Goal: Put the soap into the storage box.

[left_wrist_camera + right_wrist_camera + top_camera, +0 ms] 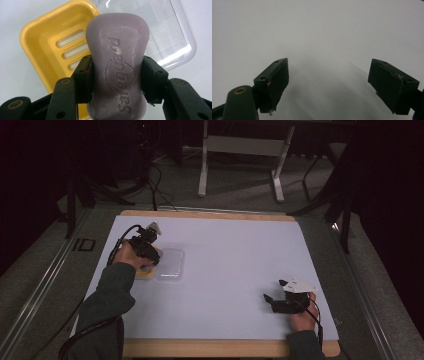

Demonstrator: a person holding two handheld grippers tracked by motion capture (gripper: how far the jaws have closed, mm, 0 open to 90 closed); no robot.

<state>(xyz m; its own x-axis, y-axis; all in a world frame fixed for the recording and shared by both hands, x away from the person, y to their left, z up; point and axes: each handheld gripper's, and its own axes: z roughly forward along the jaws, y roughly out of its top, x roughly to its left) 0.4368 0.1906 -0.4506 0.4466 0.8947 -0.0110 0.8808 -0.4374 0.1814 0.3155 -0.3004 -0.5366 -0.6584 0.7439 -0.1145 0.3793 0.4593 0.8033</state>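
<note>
A: High view status?

B: Left gripper (148, 251) is seen at about 9 o'clock on the pale lilac table sheet (235, 270), held over the yellow plastic soap dish (146, 272). The clear rectangular plastic lid (170, 264) is laid flat just beside the dish, on its 3 o'clock side. Right gripper (275, 291) is parked at about 4 o'clock, well apart from both, jaws pointed toward 9 o'clock.

A: Left gripper view?

B: A mauve, waisted bar of soap (117, 65) with embossed lettering is clamped at its narrow waist between the two black pads (83, 78). Both pads are pressed on the bar's sides, so the jaws are closed as far as the bar allows. The bar is carried lengthwise, running 6 to 12 o'clock in the frame. The dish (37, 42) is seen behind it from 9 to 11 o'clock, slotted drain insert visible, no soap in it. The lid (172, 37) is seen at 1 to 2 o'clock, its edge just beside the dish rim; contact between them cannot be told.

A: Right gripper view?

B: Right gripper (328, 82) jaws are spread wide, nothing between them. Bare sheet (317, 30) is seen beyond them.
</note>
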